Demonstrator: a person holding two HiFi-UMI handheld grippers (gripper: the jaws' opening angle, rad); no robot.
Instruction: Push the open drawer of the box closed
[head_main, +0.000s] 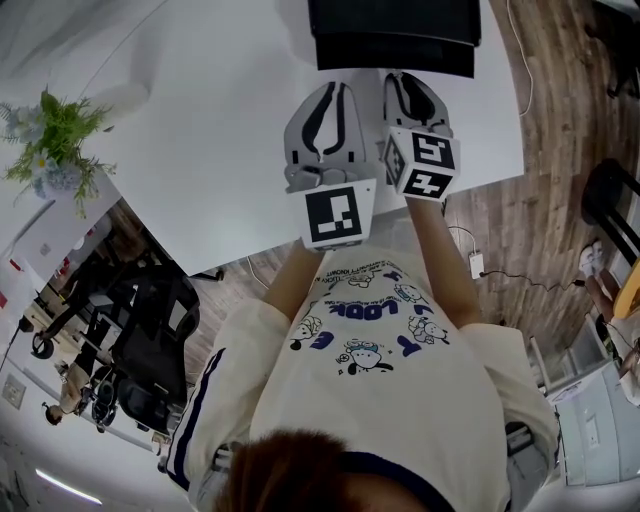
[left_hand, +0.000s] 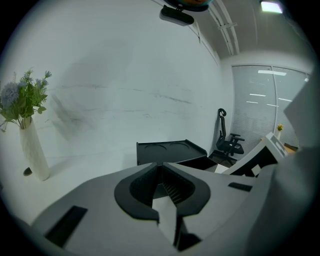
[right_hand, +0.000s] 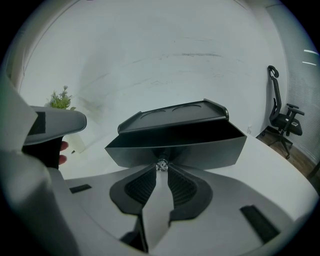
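A black box (head_main: 395, 20) stands on the white table (head_main: 200, 150) at its far side, with its drawer (head_main: 395, 58) pulled out toward me. In the right gripper view the drawer's front panel (right_hand: 200, 150) fills the middle below the box top (right_hand: 172, 117). A small clear knob (right_hand: 161, 165) sits on that panel, and my right gripper (right_hand: 161, 169) is shut on it. Beside it, my left gripper (head_main: 335, 90) is short of the drawer; its fingertips meet with nothing between them (left_hand: 161, 166). The box (left_hand: 167, 150) lies ahead and to its right.
A white vase with a green and blue plant (left_hand: 31, 145) stands at the table's left (head_main: 55, 140). The table's near edge (head_main: 250, 250) runs just under my wrists. An office chair (right_hand: 285, 120) stands on the wooden floor to the right.
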